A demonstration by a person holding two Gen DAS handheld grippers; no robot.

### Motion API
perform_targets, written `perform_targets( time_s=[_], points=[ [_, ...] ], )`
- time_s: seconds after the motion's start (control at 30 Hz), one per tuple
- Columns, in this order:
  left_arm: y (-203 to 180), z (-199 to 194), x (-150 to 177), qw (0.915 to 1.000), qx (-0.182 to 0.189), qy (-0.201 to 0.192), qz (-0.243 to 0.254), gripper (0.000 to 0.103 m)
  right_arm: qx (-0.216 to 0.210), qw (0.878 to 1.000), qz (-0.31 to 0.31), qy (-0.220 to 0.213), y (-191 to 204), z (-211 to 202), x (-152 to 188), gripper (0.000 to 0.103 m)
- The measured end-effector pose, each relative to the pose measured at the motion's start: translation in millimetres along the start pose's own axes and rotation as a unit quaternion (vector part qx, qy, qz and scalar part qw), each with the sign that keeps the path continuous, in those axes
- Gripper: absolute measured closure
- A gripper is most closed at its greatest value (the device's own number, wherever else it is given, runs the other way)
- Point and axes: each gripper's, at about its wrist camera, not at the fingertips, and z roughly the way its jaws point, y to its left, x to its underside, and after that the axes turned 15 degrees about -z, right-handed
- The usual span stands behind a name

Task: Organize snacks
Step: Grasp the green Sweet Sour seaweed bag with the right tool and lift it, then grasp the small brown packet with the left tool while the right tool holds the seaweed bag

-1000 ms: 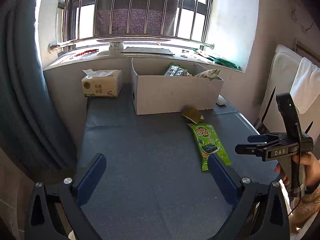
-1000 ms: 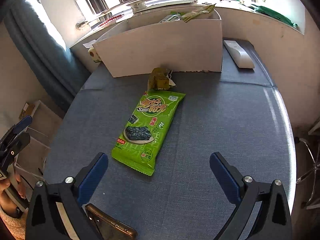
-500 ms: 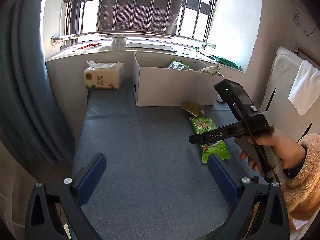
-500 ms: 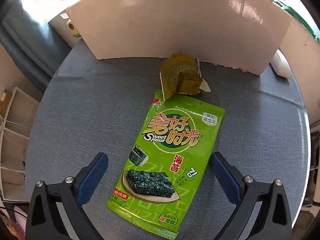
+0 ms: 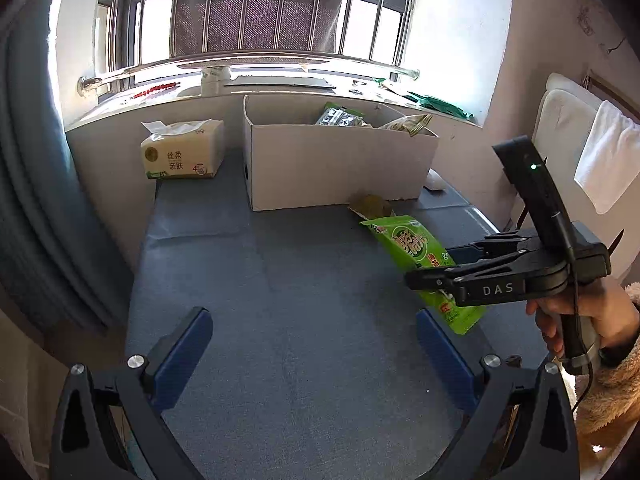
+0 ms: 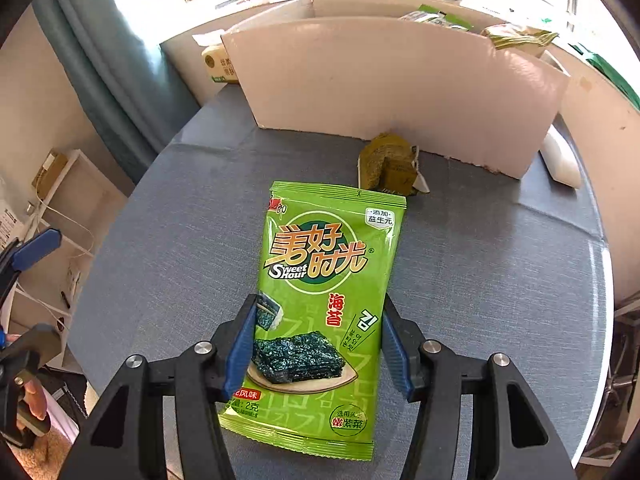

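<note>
A green seaweed snack packet (image 6: pixel 324 304) lies flat on the blue-grey table; it also shows in the left wrist view (image 5: pixel 416 252). My right gripper (image 6: pixel 318 344) is closed in on its two long edges, pads touching both sides; it also shows in the left wrist view (image 5: pixel 432 276). A small olive-green snack (image 6: pixel 390 166) lies beyond the packet against a white cardboard box (image 6: pixel 400 88). The box (image 5: pixel 332 164) holds several snacks (image 5: pixel 340 117). My left gripper (image 5: pixel 312 352) is open and empty above the near table.
A tissue pack (image 5: pixel 180 156) stands left of the box by the wall. A white remote (image 6: pixel 560 158) lies right of the box. A blue curtain (image 5: pixel 36 200) hangs at the left. A white shelf (image 6: pixel 52 216) stands beside the table's left edge.
My right gripper has moved down and forward over the seaweed packet, and its jaws have narrowed from wide open onto the packet's sides. My left gripper has barely moved.
</note>
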Motion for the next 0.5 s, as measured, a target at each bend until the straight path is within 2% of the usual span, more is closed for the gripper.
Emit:
perform_targets(
  time_s=[0.1, 0.17, 0.3, 0.37, 0.5],
  points=[
    [-14.8, 21.3, -15.2, 0.9995, 0.011, 0.020, 0.024, 0.000, 0.004, 0.998, 0.048, -0.050, -24.1, -38.2, 19.3, 0.042],
    [-31.2, 40.2, -27.3, 0.9985, 0.002, 0.031, 0.045, 0.000, 0.008, 0.994, 0.078, -0.081, -41.8, -61.8, 35.9, 0.042],
    [-61.8, 85.0, -52.8, 0.9961, 0.031, 0.054, 0.062, 0.000, 0.022, 0.987, 0.119, -0.104, -62.9, -92.7, 59.7, 0.042],
    [-72.0, 116.1, -65.8, 0.9959, 0.014, 0.072, 0.054, 0.000, 0.024, 0.984, 0.133, -0.113, -72.8, -101.5, 72.4, 0.041],
    [-87.6, 171.9, -82.1, 0.9939, 0.010, 0.101, 0.043, 0.000, 0.027, 0.980, 0.154, -0.119, -83.5, -108.2, 88.4, 0.041]
  ],
)
